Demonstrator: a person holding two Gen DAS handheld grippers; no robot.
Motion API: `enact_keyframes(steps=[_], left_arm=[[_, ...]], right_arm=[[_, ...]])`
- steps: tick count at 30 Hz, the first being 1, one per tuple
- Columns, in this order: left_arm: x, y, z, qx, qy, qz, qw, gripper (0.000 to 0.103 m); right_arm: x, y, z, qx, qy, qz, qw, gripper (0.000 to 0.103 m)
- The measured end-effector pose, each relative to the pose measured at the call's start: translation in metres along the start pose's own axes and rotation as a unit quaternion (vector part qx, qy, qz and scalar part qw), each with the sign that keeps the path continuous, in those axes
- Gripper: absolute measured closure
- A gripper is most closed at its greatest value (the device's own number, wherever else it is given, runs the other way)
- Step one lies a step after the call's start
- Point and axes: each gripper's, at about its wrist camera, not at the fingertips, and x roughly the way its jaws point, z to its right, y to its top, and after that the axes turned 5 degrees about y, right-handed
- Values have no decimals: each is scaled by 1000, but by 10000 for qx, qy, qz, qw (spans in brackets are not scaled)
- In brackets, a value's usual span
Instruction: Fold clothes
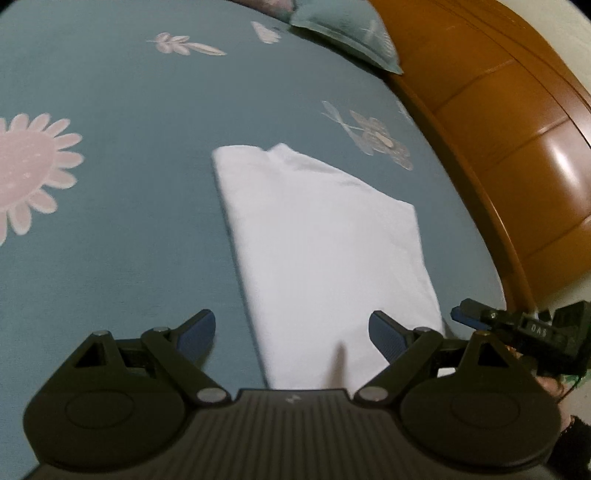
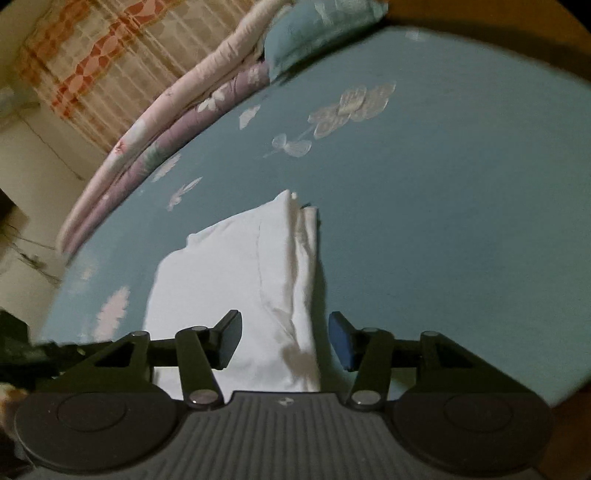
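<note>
A white garment (image 1: 321, 240) lies folded into a long strip on the blue-green bedsheet (image 1: 129, 184). My left gripper (image 1: 291, 332) hovers open over the strip's near end, nothing between its blue pads. The right gripper (image 1: 517, 325) shows at the right edge of the left wrist view, beside the garment's near right corner. In the right wrist view the same white garment (image 2: 236, 288) runs away from me, its folded layers stacked along its right edge. My right gripper (image 2: 284, 336) is open above that edge, holding nothing.
A wooden headboard (image 1: 517, 129) curves along the bed's right side. A teal pillow (image 1: 351, 33) lies at the far end. Folded quilts (image 2: 166, 122) are piled along the bed's far left edge, with a patterned curtain (image 2: 92, 55) behind. The sheet carries flower prints (image 1: 29, 173).
</note>
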Motion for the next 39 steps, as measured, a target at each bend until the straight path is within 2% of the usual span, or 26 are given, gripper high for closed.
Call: enact_keyframes(steps=[2,6,9,13,17,20,25,28,30,36,39], left_arm=[[3,2,-9,-250,-147,-98,9995,13],[15,6,-16,-433,-415,-263,9979,13],[24,8,-20,-570,-616,-387,9957,13],[38,20,-26,-793,-1034,-452,9904,7],[54,35,-31,-1118,-1311,-329,9845,7],[63,41,-30,-1338,-1450,-293,9799,6],[57,27,-28,-1207,-1587,-539,9784,5],[51,17,-31,-1118,-1699,-650,9769,5],[55,19,-31,-1081,-1731,-684,9766,5],[79,42,-13,-978,-1718,-611,9784,2],[78,40,-6,-847,-1650,-652,9805,2]], right_arm=[[15,11,7,131,99,-247,9996,45],[38,24,19,170,190,-630,9977,39],[46,30,24,315,478,-733,9957,36],[62,41,29,505,910,-787,9915,30],[76,51,27,548,1079,-818,9893,29],[79,53,28,616,1218,-834,9871,22],[70,39,29,786,1415,-1122,9804,22],[63,28,22,624,1378,-1288,9801,21],[65,28,18,596,1414,-1261,9801,14],[91,43,11,662,1555,-983,9807,13],[89,39,8,640,1558,-996,9807,13]])
